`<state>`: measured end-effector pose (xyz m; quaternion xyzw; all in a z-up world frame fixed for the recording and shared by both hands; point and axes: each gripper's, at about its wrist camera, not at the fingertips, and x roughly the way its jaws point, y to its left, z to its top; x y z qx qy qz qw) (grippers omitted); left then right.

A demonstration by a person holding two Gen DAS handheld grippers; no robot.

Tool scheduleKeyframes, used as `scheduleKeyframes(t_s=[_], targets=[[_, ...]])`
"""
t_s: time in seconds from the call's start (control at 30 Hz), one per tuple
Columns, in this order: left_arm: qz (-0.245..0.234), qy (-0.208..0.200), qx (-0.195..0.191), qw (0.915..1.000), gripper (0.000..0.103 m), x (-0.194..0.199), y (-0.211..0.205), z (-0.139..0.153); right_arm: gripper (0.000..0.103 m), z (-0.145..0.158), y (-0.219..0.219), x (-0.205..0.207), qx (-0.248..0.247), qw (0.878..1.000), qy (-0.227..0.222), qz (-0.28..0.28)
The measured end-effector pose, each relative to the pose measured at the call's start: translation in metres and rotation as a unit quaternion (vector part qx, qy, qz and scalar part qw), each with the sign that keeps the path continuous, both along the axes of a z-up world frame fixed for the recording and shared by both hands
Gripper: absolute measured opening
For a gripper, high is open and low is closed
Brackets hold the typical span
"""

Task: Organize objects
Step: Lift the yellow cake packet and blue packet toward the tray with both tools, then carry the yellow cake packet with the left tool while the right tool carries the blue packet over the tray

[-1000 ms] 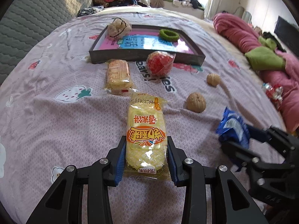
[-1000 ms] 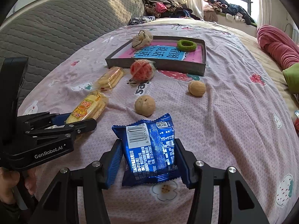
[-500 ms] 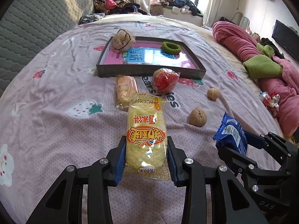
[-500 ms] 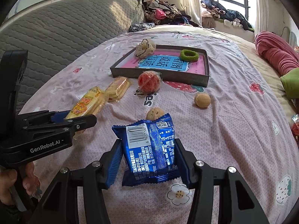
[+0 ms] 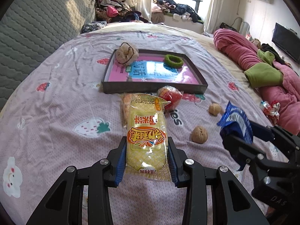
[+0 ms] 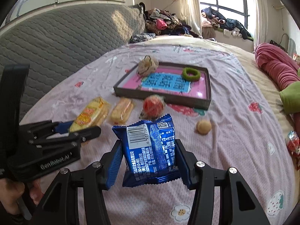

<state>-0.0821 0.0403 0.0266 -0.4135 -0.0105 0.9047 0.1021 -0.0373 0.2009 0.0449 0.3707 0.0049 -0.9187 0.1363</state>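
Yellow wrapper first — the left hand-held gripper (image 5: 146,157) is clamped on a yellow snack packet (image 5: 145,136), its blue pads pressing both long sides, the packet standing up the lower centre of the left wrist view, clear of the bed (image 5: 56,101). The right hand-held gripper (image 6: 150,163) grips a blue foil packet (image 6: 151,150) the same way at the lower centre of its own view, barcode uppermost.

Above them, in the upper middle of both frames, lies a dark shallow tray (image 5: 153,89) with a pink and blue printed bottom; a green ring (image 5: 173,61) sits in its upper right part and a beige crumpled bundle (image 5: 126,53) on its upper left corner. Just below the tray's near wall — a red wrapped ball (image 5: 171,97) and an orange-yellow biscuit pack (image 6: 122,110). Two walnuts (image 5: 199,135) rest on the sheet right of centre, well apart from the tray. A red quilt (image 5: 243,52) fills the right edge.
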Motion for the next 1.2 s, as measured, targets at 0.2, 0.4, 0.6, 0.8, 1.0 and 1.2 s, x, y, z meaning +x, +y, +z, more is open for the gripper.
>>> scheduleKeyframes(t_s=[0.2, 0.4, 0.6, 0.8, 1.0, 1.2], targets=[[0.003, 0.007, 0.004, 1.0, 0.04, -0.003, -0.003, 0.007, 0.054, 0.014, 0.001, -0.004, -0.01, 1.0, 0.013, -0.014], [0.002, 0.014, 0.003, 0.9999, 0.04, -0.004, -0.004, 0.016, 0.054, 0.023, 0.001, -0.004, -0.011, 1.0, 0.023, -0.017], [0.0, 0.027, -0.002, 0.9996, 0.04, -0.008, -0.002, 0.031, 0.054, 0.037, -0.002, -0.005, -0.006, 0.999, 0.034, -0.016], [0.0, 0.043, -0.002, 0.9991, 0.04, -0.017, -0.003, 0.051, 0.054, 0.054, 0.001, -0.011, -0.004, 0.999, 0.05, -0.02], [0.0, 0.055, -0.006, 0.9985, 0.04, -0.03, -0.005, 0.066, 0.054, 0.068, 0.001, -0.02, 0.001, 0.998, 0.064, -0.021], [-0.006, 0.069, -0.011, 0.9975, 0.04, -0.044, 0.0, 0.084, 0.054, 0.088, -0.002, -0.031, 0.004, 0.997, 0.08, -0.02]])
